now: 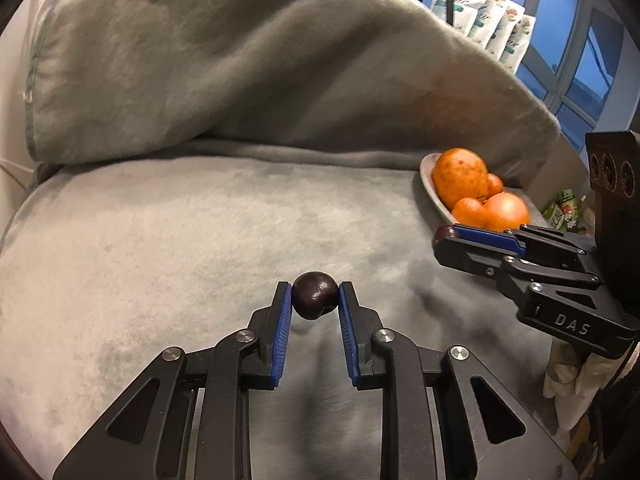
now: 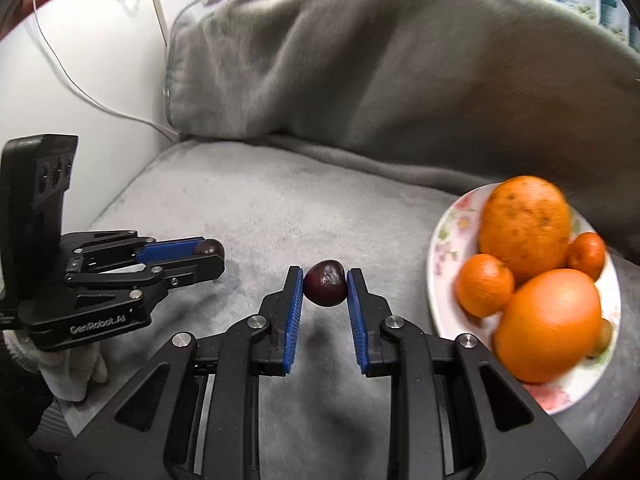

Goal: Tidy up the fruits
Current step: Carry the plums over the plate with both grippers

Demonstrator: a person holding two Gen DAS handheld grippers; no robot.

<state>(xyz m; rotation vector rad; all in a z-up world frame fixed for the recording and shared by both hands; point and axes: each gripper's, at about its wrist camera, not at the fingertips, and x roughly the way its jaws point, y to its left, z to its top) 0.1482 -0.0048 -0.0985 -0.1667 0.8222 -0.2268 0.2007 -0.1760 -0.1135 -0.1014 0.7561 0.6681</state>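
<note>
A small, round, dark purple fruit with a glossy skin [image 1: 314,295] is clamped between the blue ribbed pads of the left gripper [image 1: 314,296], just above the grey plush cushion [image 1: 160,240]. A second dark fruit of the same kind [image 2: 325,283] is pinched in the same way by the right gripper [image 2: 325,284], near the white floral china plate [image 2: 440,236] on which a large speckled orange fruit [image 2: 524,224], a large smooth one [image 2: 548,324] and two small mandarins are piled. Each dark fruit is judged to be light, smooth and liable to slip, and probably soft enough to be bruised if squeezed hard. Both are taken across the widest part, at the very tips of the pads, which is thought the soundest hold, though little pad is engaged and a jolt could roll them free. The plate is crowded and rests on yielding fabric, so a low gap beside the mandarins would be favoured for release.
</note>
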